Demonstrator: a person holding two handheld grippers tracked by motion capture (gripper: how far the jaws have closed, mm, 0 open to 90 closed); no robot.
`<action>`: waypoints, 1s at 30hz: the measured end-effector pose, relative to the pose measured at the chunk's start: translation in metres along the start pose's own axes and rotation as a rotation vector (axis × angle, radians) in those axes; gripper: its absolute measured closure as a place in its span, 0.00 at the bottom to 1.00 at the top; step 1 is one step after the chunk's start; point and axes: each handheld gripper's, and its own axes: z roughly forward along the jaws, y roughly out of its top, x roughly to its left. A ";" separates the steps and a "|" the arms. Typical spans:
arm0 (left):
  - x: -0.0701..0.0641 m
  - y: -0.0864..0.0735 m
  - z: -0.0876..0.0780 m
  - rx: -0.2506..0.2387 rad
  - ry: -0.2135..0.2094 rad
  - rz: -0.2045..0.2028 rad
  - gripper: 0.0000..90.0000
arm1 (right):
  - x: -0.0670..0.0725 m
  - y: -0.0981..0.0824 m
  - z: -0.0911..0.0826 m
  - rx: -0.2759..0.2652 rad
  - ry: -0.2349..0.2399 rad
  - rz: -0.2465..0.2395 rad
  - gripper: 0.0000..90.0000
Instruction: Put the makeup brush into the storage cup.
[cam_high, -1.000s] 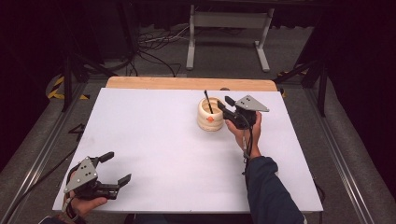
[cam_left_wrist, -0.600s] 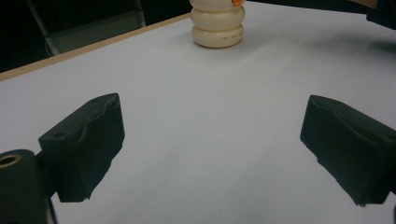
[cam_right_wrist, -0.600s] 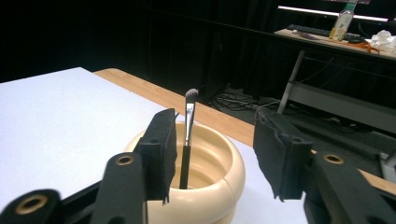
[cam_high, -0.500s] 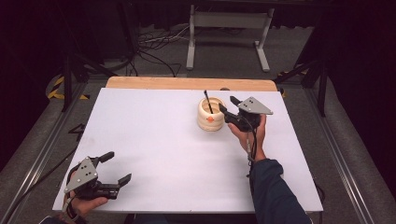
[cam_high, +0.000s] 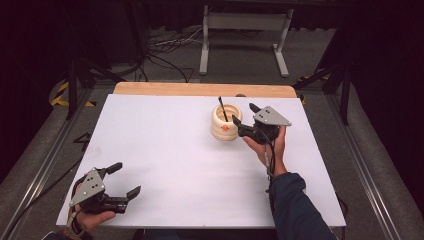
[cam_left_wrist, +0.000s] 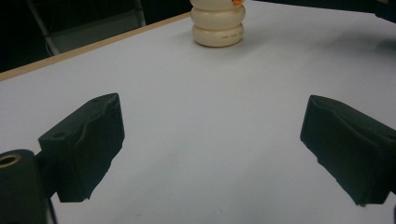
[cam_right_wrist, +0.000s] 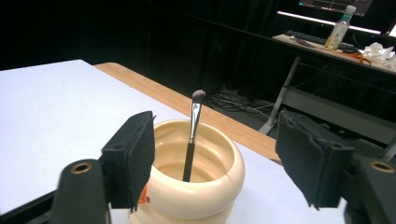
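Note:
A cream ribbed pot (cam_high: 225, 125) with an orange spot stands at the back right of the white table top (cam_high: 165, 150). A black make-up brush (cam_high: 222, 107) leans inside it, bristles up. My right gripper (cam_high: 243, 115) sits just right of the pot. Its jaws have just been opening and now stand open. In the right gripper view the brush (cam_right_wrist: 192, 135) and pot (cam_right_wrist: 205, 186) lie between and beyond the jaws of the right gripper (cam_right_wrist: 217, 154), touched by neither. My left gripper (cam_high: 127, 178) rests open at the front left corner, empty. From the left gripper (cam_left_wrist: 210, 140) the pot (cam_left_wrist: 218, 23) shows far off.
A wooden strip (cam_high: 200, 89) edges the table's far side. Beyond it on the floor are a grey metal stand (cam_high: 240, 30) and loose cables (cam_high: 165, 55). Metal rails (cam_high: 370, 165) run along both sides. A bottle (cam_right_wrist: 337, 35) stands on a distant bench.
The right gripper's jaws have spread wider beside the pot, and the brush stays standing in it. The left gripper has not moved.

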 end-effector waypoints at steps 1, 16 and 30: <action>0.000 0.000 0.000 0.001 0.000 0.003 0.08 | 0.001 0.000 -0.001 -0.001 0.000 -0.003 0.30; 0.000 0.000 0.000 0.000 -0.001 0.006 0.08 | 0.006 0.003 -0.011 -0.006 -0.041 -0.036 0.11; -0.001 0.000 0.000 0.003 -0.002 0.009 0.08 | 0.004 0.001 -0.023 -0.013 -0.021 -0.037 0.06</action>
